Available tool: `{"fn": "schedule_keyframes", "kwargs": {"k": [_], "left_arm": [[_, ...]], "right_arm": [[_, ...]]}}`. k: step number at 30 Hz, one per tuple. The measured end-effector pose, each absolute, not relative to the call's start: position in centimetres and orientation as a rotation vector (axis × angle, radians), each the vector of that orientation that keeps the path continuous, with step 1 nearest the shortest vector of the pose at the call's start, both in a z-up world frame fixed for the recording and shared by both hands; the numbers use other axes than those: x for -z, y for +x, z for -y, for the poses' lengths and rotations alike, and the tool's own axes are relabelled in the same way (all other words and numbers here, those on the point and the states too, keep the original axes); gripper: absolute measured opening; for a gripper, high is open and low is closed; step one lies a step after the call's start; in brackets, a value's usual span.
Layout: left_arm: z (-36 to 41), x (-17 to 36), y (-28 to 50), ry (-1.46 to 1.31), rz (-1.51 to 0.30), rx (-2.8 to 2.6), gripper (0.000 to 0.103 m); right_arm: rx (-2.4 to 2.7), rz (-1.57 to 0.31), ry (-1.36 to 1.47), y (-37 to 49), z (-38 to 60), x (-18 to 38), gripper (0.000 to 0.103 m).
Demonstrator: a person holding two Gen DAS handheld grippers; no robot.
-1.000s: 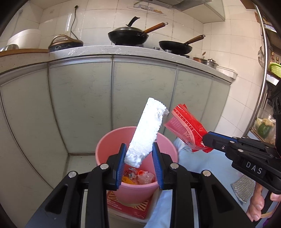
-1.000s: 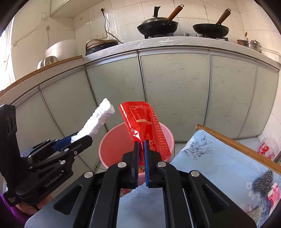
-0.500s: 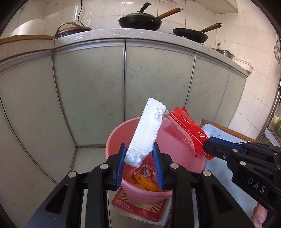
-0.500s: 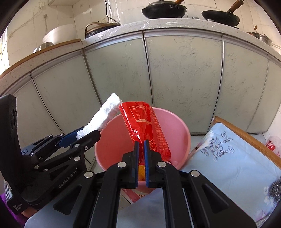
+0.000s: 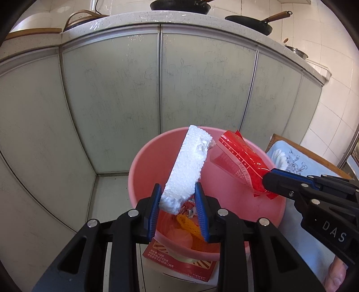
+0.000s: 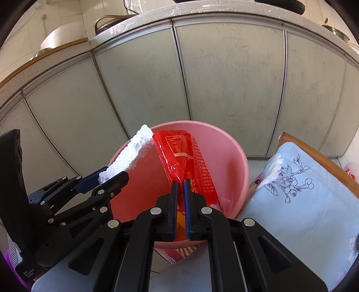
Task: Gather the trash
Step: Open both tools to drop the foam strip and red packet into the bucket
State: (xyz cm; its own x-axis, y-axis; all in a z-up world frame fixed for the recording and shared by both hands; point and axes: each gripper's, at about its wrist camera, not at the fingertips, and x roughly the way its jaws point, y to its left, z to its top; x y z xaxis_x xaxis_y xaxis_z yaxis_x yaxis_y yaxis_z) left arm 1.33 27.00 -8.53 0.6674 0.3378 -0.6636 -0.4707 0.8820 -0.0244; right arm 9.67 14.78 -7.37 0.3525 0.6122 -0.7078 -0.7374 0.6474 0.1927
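Over the pink bucket (image 5: 143, 179), left claw (image 5: 178, 197) pinches foam (image 5: 186, 170), right claw (image 6: 180, 188) pinches wrapper (image 6: 186, 157); trash beneath half-hidden.

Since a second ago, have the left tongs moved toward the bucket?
Yes. The left tongs, gripping the foam block, have come closer and lower: the pink bucket looms larger, the countertop higher.

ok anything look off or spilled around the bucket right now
Nothing spilled. The one oddity: the pink bucket stands on a flat red packet that sticks out from under its base. The foam block and the red wrapper are held over the bucket's mouth.
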Motion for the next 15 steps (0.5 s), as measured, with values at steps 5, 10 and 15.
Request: {"fn": "schedule_keyframes", "kwargs": {"k": [5,10,15], "left_arm": [[-27.1,9.7,2.1,-0.198,-0.744,-0.463,0.029],[-27.2,10.4,2.5,-0.196,-0.772,-0.461,0.03],[-26.8,10.6,2.6,-0.19,-0.78,-0.451,0.034]], "right_arm": [[-0.86,-0.866,-0.173,10.5,-15.4,8.3,0.006],[-0.849,-0.885,-0.17,11.3,-15.6,9.0,0.006],[-0.843,-0.887,-0.164,11.4,-15.6,9.0,0.006]]}}
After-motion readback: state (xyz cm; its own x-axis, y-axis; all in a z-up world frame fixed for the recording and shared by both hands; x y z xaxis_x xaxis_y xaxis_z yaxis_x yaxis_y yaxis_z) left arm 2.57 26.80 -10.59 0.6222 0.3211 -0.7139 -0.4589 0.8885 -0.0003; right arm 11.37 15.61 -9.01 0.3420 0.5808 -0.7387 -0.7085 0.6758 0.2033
